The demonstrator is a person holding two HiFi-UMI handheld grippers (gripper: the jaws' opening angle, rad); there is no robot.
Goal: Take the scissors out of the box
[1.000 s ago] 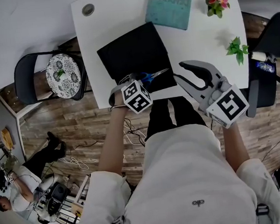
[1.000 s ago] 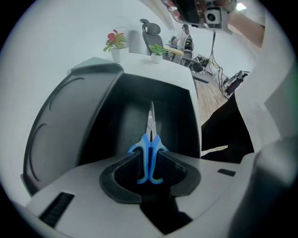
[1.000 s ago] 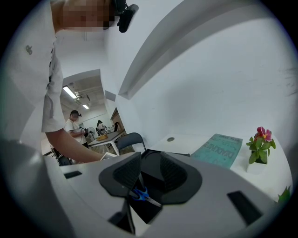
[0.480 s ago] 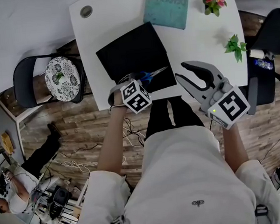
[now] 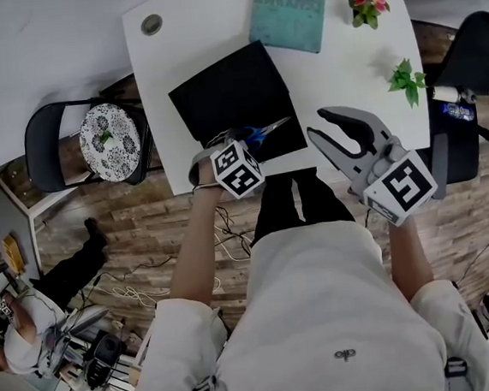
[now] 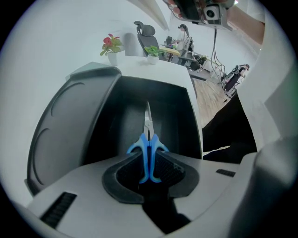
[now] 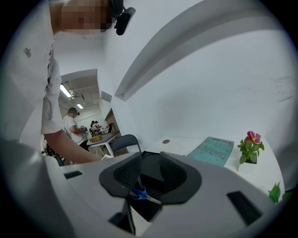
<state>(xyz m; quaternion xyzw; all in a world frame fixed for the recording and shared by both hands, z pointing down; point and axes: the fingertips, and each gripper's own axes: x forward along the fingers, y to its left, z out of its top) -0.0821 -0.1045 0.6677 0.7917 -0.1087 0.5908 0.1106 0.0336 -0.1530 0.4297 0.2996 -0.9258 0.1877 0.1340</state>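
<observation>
The black box [image 5: 233,97] lies flat on the white table [image 5: 347,56]. Blue-handled scissors [image 5: 262,132] sit over its near right corner, blades pointing right. My left gripper [image 5: 241,142] points steeply down and is shut on the handles. In the left gripper view the blue handles [image 6: 149,155] are pinched between the pads of the left gripper [image 6: 149,161], and the blade runs out over the dark box [image 6: 163,104]. My right gripper [image 5: 320,124] hangs open to the right of the box with nothing between its jaws. In the right gripper view the right gripper [image 7: 150,173] frames the scissors [image 7: 142,195] beyond it.
A teal book [image 5: 289,10] lies at the table's far side, with a flower pot [image 5: 367,2] and a small green plant [image 5: 406,81] on the right. A chair with a patterned cushion [image 5: 110,136] stands left of the table and a black chair [image 5: 474,55] to its right.
</observation>
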